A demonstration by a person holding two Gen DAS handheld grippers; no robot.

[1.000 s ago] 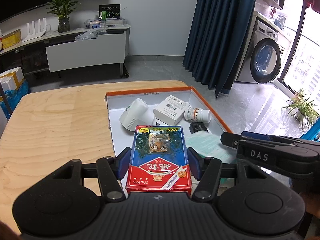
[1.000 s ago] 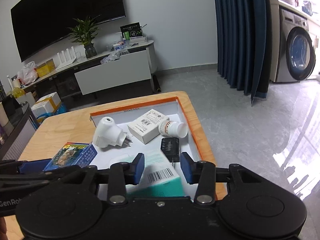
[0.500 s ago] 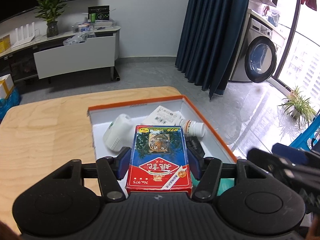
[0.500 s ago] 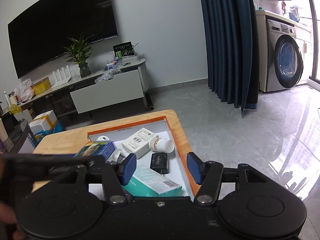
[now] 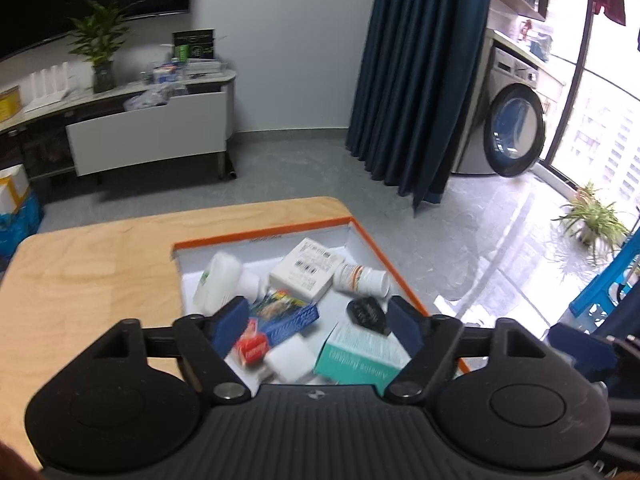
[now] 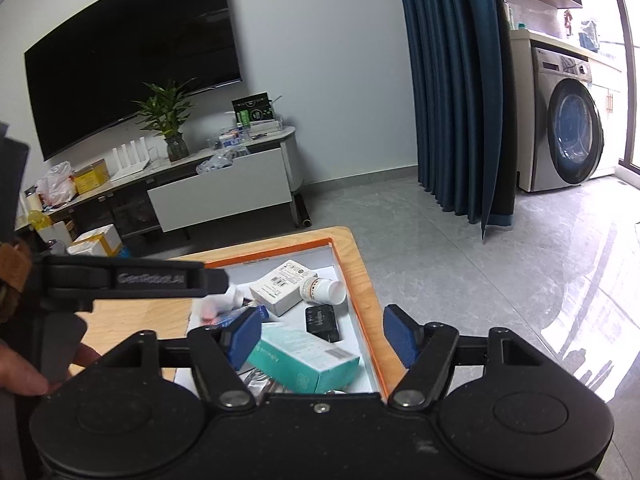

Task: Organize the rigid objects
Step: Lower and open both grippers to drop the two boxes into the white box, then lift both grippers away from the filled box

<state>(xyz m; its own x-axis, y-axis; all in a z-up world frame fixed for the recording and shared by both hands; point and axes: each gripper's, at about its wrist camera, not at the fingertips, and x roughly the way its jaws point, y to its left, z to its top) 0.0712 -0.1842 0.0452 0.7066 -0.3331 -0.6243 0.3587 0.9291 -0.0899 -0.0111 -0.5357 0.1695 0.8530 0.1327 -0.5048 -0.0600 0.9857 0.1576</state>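
Left tongs (image 5: 316, 322) stood wide apart with nothing between the pads, above the near part of the orange-rimmed tray (image 5: 368, 236) on the wooden bench (image 5: 92, 272).

Left wrist view: the card box (image 5: 280, 320) lay in the tray, motion-blurred; its print could not be read. Its long axis ran from near-left to far-right, red end nearest the camera, blue end pointing toward the white barcode box (image 5: 306, 274). Whether it lay flat or leaned on the white plug adapter (image 5: 218, 280) could not be told. A pill bottle (image 5: 362, 280) lay on its side, cap toward the right rim. A black device (image 5: 368, 314) sat just beside the teal carton (image 5: 360, 354), whose near end was hidden behind the tongs' body. At the right frame edge only a dark, cut-off part of the other tool showed.

Right wrist view: right tongs (image 6: 320, 338) also stood wide, holding nothing, over the tray's (image 6: 356, 300) near right corner. The left tool's black arm (image 6: 132, 280) crossed the left side and covered most of the adapter. The card box (image 6: 228, 318) showed only as a blurred blue-and-red sliver behind the left pad. The teal carton (image 6: 312, 360) lay long axis left to right, its near edge cut off by the tongs' body.
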